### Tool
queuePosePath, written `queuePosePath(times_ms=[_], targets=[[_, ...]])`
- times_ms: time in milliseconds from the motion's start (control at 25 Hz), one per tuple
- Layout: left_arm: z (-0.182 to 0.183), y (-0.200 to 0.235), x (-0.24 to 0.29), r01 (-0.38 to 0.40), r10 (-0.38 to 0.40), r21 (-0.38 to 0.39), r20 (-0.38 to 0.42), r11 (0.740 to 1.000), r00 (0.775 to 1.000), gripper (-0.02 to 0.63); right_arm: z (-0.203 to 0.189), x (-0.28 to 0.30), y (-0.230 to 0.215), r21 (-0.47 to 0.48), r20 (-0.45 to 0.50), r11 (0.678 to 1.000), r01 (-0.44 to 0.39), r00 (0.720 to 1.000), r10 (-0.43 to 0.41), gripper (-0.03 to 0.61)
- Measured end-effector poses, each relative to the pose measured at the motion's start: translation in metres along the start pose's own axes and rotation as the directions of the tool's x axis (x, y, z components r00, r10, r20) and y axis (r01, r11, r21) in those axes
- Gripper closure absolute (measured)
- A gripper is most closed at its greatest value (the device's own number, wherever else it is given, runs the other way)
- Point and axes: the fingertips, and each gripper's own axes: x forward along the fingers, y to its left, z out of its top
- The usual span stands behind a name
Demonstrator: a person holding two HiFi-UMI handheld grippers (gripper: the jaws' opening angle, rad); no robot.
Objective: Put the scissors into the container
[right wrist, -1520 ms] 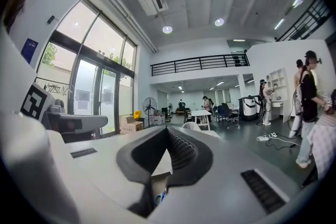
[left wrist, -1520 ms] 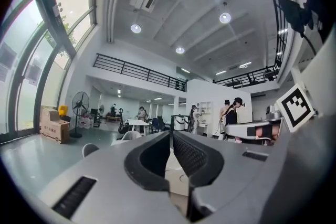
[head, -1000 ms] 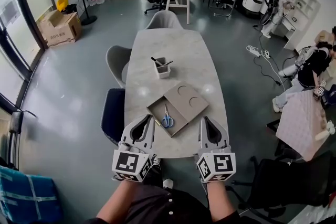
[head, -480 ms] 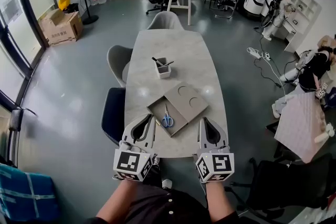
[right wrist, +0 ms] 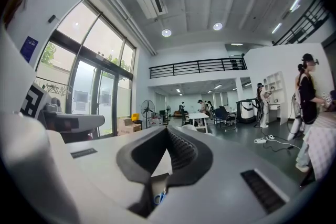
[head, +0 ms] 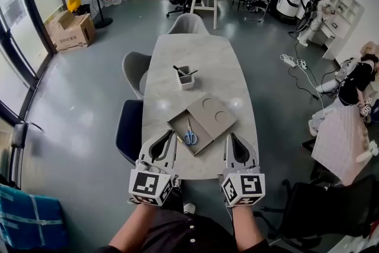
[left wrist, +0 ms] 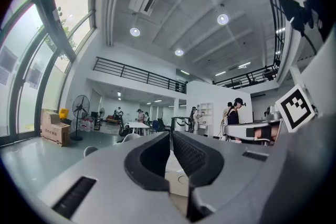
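Hovering just on the near side of the flat grey tray, we are holding the left gripper and right gripper clenched, with nothing between their jaws. The scissors are lying on the tray, blue handles toward us. The container is standing beyond the tray, well apart.

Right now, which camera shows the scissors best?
The head view: the scissors lie whole on the brown tray. The right gripper view catches only a blue handle low in the picture; the left gripper view shows none.
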Motion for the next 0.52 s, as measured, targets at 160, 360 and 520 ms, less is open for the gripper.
queuePosePath(times_ms=[160,360,520], targets=[[-0.0001,0.0016,0.0016,-0.002,0.002,0.000,0.001,1.000,1.000,0.584,0.0015,0.0028,-0.0011,0.000,0.006,1.000,0.002,1.000,-0.002,0.583],[-0.0019,0.0005,0.0038,-0.004,0.004,0.002,-0.001,1.000,1.000,0.584,0.0006,0.0043,-0.0031,0.001,0.007,1.000,-0.002,1.000,0.002,0.583],[-0.0052,-0.0018,0.0045,-0.005,0.005,0.001,-0.001,1.000,1.000,0.584,-0.0030,0.0042,-0.0040,-0.001,0.003,1.000,-0.006,1.000,0.006,0.583]])
